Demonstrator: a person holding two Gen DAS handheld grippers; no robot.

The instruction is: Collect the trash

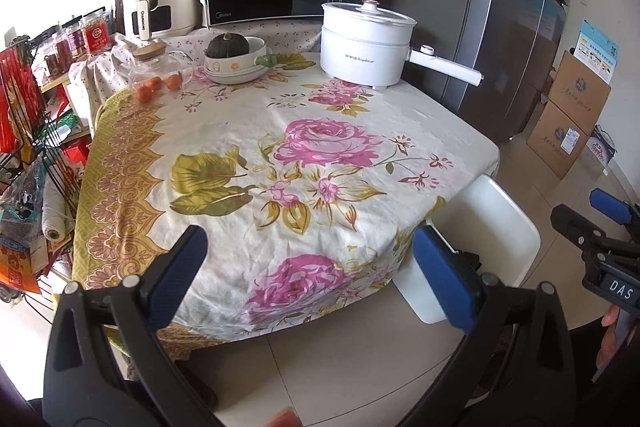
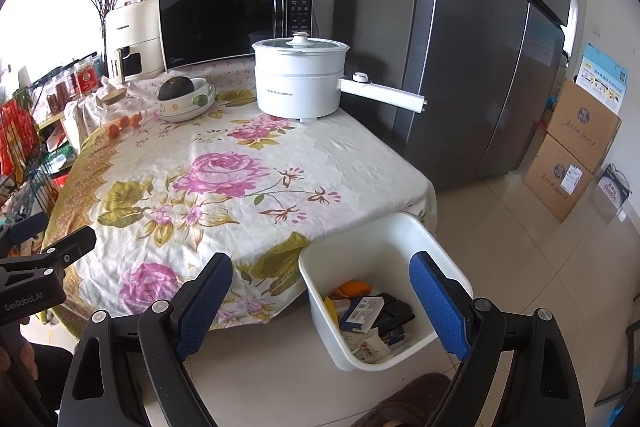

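The white bin [image 2: 384, 291] sits on the floor tight against the bench's [image 2: 224, 183] corner, trash (wrappers, peel) already inside, so both the left claw [image 1: 310, 279] and right claw [image 2: 320, 305] hang open, empty.

White bin [image 1: 486, 227]: left wrist view shows only its rim and outer wall at 4 o'clock; the interior is hidden behind the tablecloth [image 1: 280, 163] edge and a blue pad. Trash [image 2: 372, 311] in the bin, right wrist view: part masked by the near wall; print on the packets too small to read. Right gripper [image 1: 600, 223]: cut off by the 3 o'clock edge. Fridge [image 2: 480, 47]: top cropped at 12 o'clock. Wire rack [image 1: 28, 163]: contents cluttered, indistinct at 9 o'clock
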